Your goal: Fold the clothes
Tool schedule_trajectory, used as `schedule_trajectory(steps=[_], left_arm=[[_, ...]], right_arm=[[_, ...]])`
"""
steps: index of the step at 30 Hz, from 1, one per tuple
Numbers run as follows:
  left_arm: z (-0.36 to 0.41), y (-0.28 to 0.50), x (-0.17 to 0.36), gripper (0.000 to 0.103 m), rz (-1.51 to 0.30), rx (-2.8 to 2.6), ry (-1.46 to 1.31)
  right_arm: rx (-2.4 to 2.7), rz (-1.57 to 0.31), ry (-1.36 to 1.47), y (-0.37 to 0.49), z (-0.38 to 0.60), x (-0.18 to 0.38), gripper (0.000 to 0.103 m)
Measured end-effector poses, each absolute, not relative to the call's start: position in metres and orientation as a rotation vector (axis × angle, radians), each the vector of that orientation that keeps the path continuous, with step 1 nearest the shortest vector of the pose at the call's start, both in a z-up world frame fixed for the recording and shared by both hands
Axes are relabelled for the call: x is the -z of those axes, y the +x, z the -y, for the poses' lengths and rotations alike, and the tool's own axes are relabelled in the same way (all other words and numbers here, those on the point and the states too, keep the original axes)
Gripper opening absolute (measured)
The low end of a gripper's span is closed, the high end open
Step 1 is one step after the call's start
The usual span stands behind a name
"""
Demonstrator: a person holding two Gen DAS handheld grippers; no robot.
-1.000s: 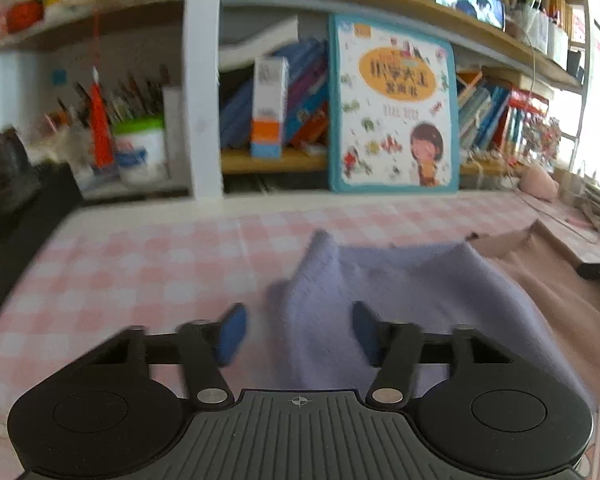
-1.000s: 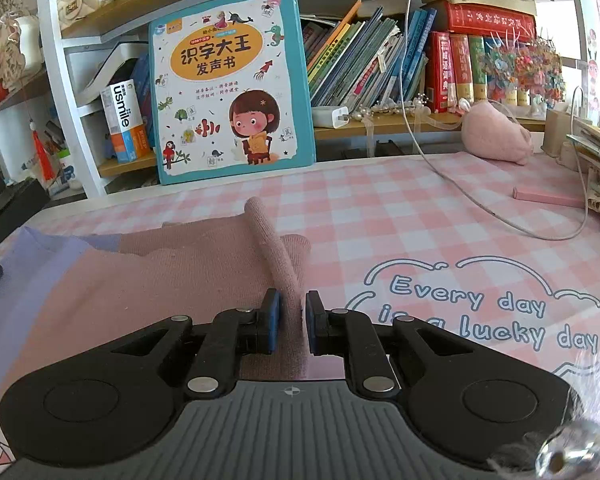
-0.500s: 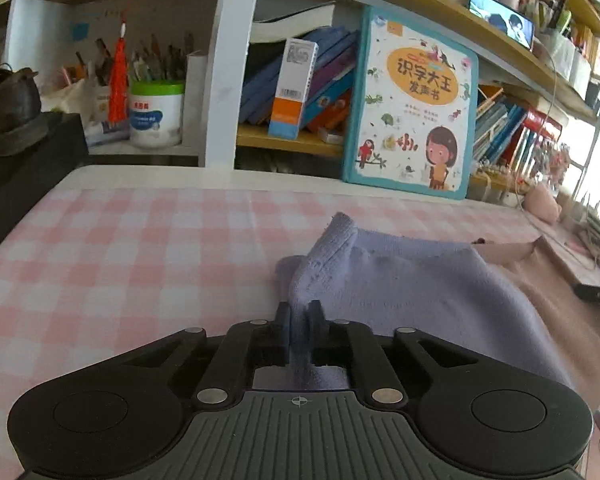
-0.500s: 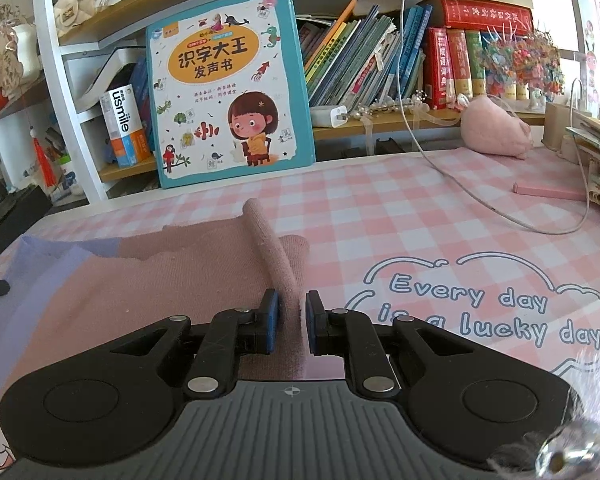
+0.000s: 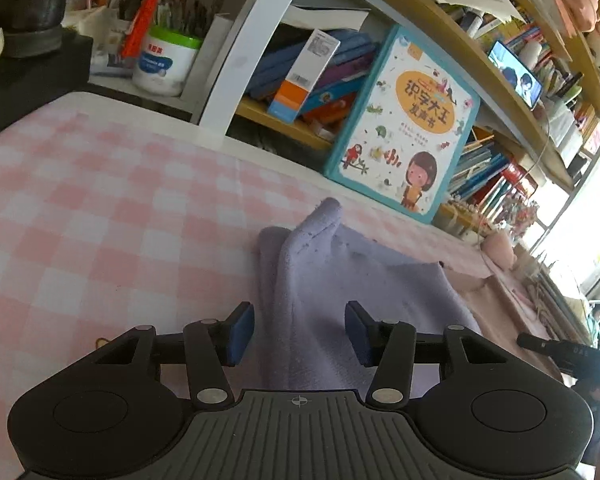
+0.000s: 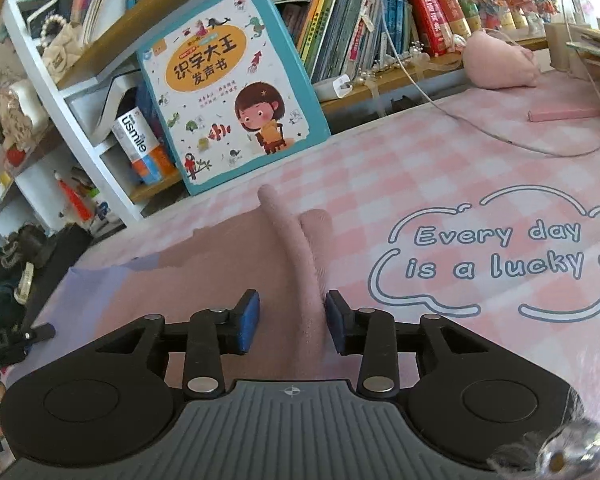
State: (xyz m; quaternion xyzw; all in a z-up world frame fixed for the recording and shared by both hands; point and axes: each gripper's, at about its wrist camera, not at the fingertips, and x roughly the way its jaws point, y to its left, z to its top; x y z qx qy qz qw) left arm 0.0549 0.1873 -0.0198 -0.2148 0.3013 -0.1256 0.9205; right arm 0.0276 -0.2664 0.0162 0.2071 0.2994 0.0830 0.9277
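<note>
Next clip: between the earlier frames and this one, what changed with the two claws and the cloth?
Both let go. The left claw, shut on the lilac fleece cloth end half a second ago, is open; the right claw released the pink fleece cloth ridge. Both views now tilt. The fabric stays bunched on the pink checked tablecloth.

The tabletop in front of me wore a pink-and-white checked cloth printed "Every day is a lucky day" at three o'clock. On it lay the garment, lilac on one side, dusty pink on the other. At one o'clock rested a pink plush, a white cable and a pink bar. A picture book stood at twelve.
</note>
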Motion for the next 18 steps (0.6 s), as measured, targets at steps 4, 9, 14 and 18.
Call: schedule_trajectory(steps=[4,9,14,18], left_arm=[[-0.187,0.063,0.021,0.023,-0.637,0.219,-0.467],[-0.193,0.070,0.016,0.023,-0.652,0.179,-0.430],[-0.209,0.074,0.013,0.023,-0.657,0.124,-0.397],[-0.223,0.072,0.013,0.023,-0.651,0.080,-0.408]], right_arm=[[-0.170,-0.625,0.374,0.031,0.256,-0.019,0.029],[-0.196,-0.635,0.335,0.041,0.242,-0.021,0.026],[-0.236,-0.644,0.308,0.053,0.219,-0.020,0.026],[-0.258,-0.643,0.237,0.059,0.199,-0.020,0.026]])
